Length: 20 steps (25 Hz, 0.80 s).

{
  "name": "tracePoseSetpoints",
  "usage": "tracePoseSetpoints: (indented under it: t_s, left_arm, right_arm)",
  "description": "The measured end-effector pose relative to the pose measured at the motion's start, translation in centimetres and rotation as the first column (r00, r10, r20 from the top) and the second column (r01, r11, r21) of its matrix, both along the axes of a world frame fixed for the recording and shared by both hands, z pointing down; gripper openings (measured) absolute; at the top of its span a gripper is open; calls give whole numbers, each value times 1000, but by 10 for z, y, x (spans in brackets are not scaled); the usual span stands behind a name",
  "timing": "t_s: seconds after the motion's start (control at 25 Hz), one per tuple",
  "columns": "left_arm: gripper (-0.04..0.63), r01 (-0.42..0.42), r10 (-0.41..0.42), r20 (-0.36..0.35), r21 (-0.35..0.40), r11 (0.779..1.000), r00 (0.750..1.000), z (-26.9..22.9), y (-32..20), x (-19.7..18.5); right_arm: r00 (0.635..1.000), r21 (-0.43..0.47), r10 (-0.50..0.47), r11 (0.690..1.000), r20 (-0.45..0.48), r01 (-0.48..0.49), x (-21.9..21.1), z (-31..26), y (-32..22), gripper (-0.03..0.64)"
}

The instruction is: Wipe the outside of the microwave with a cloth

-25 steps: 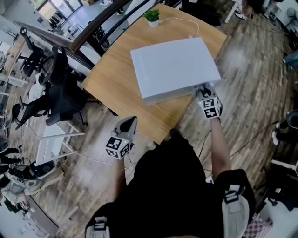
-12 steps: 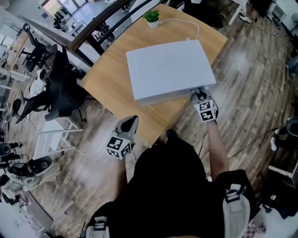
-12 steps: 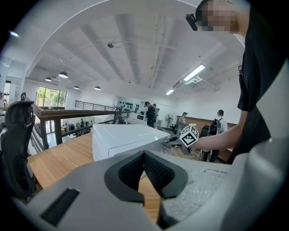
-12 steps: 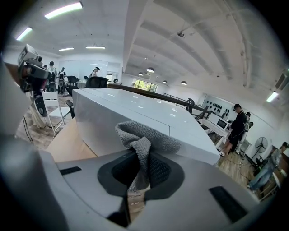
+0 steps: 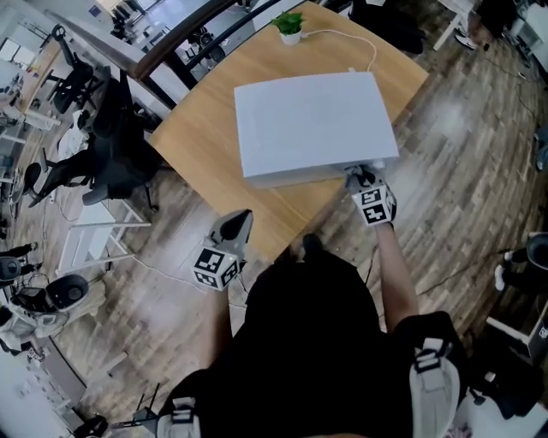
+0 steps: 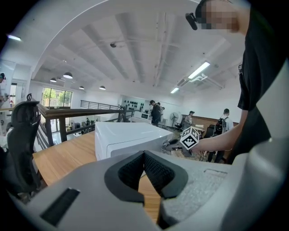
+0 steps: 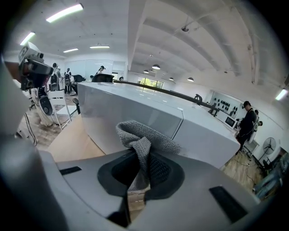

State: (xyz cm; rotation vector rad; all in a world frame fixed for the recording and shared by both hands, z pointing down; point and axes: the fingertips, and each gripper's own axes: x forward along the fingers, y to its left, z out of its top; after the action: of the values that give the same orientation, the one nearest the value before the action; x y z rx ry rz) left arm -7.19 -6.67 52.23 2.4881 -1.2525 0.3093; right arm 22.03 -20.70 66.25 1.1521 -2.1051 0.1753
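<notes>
1. One microwave (image 5: 312, 124), white
2. One wooden table (image 5: 201, 145) under it
3. One grey cloth (image 7: 142, 140)
4. Two grippers, the left gripper (image 5: 243, 221) and the right gripper (image 5: 356, 176)
5. One small potted plant (image 5: 289, 23) at the table's far corner
6. One white cable (image 5: 342, 38) running along the tabletop
7. One person (image 5: 308, 342) in black holding both grippers
8. A few people (image 6: 156, 112) far off across the room, too small to count surely

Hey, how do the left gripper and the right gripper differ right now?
The right gripper is shut on a grey cloth; the left gripper is shut on nothing. The right gripper is at the white microwave's near corner; the left gripper hangs by the table's edge, apart from the microwave. Both carry a marker cube.
</notes>
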Motion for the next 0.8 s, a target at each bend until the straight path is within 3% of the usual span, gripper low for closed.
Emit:
tracePoseSetpoints:
  t_s: [0.8]
  left_arm:
    - [2, 147, -147, 4, -3, 989, 989, 14, 24, 19]
  right_arm:
    - [992, -30, -129, 991, 9, 129, -15, 19, 5, 28]
